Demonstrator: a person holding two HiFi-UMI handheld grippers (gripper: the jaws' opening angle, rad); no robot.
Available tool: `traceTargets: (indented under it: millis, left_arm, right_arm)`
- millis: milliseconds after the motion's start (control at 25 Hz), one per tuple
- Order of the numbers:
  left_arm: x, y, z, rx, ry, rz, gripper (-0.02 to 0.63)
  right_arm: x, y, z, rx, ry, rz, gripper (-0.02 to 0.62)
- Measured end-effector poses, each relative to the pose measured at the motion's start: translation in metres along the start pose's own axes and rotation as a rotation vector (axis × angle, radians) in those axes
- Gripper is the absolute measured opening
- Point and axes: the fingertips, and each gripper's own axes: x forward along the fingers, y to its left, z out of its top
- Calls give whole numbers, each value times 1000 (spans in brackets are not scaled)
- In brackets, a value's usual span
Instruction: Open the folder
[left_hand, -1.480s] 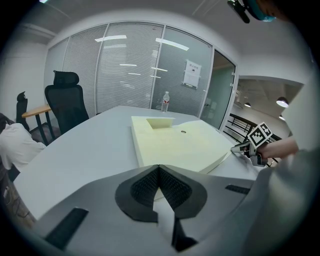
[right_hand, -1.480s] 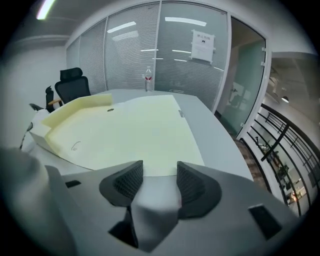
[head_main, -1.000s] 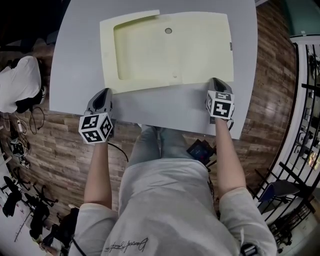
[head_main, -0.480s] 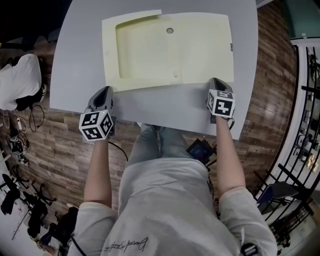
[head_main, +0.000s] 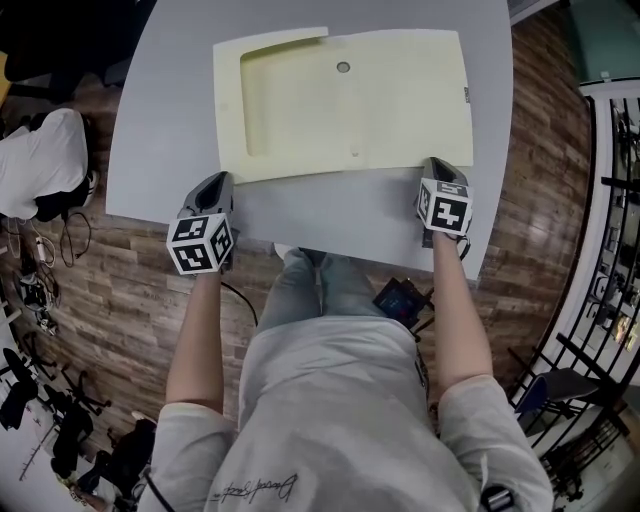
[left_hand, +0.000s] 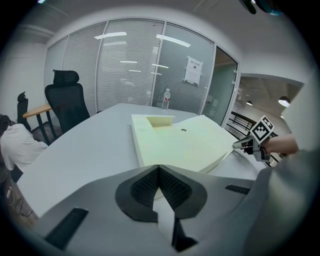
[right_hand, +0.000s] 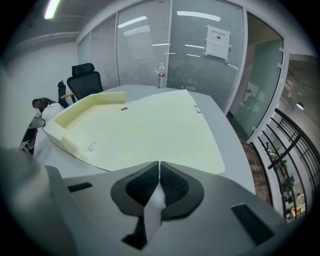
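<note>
Folder (head_main: 400, 100) lies flat on the grey table (head_main: 160, 120), pale yellow, with its long axis running crosswise in front of both sets of fingertips. Its near long edge is turned slightly, so the end ahead of the right fingers sits a little farther out than the end ahead of the left fingers. A recessed pocket (head_main: 275, 100) takes up the part beyond the left fingers, and a small round snap (head_main: 343, 67) sits near the far edge, between the two grippers' lines of aim. The left gripper (head_main: 222, 180) points forward and down with its jaws pressed together and nothing between them. Its tips are at the folder's near edge, just inside the near left corner, and contact cannot be made out. The right gripper (head_main: 436, 162) is pitched down more steeply, also with its jaws together. Its tips are at the near right corner, where the left gripper view shows the folder's edge standing a little off the table. Whether the right gripper pinches the cover cannot be told. Both bare forearms reach out from the torso roughly parallel and well apart, with the marker cubes uppermost. The left one is at the table's near edge and the right one is over the table's near right corner.
</note>
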Motion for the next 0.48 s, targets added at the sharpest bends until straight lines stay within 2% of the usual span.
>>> traceTargets:
  millis: [160,480]
  left_arm:
    - [-9,-7,9,12,-43,-13,9]
    - [-32,-35,25,44,-91,-66,9]
  right_arm:
    - [-11,-3,11,-7,-37,-4,29]
    - [-37,-9,38,82,-133,13,29]
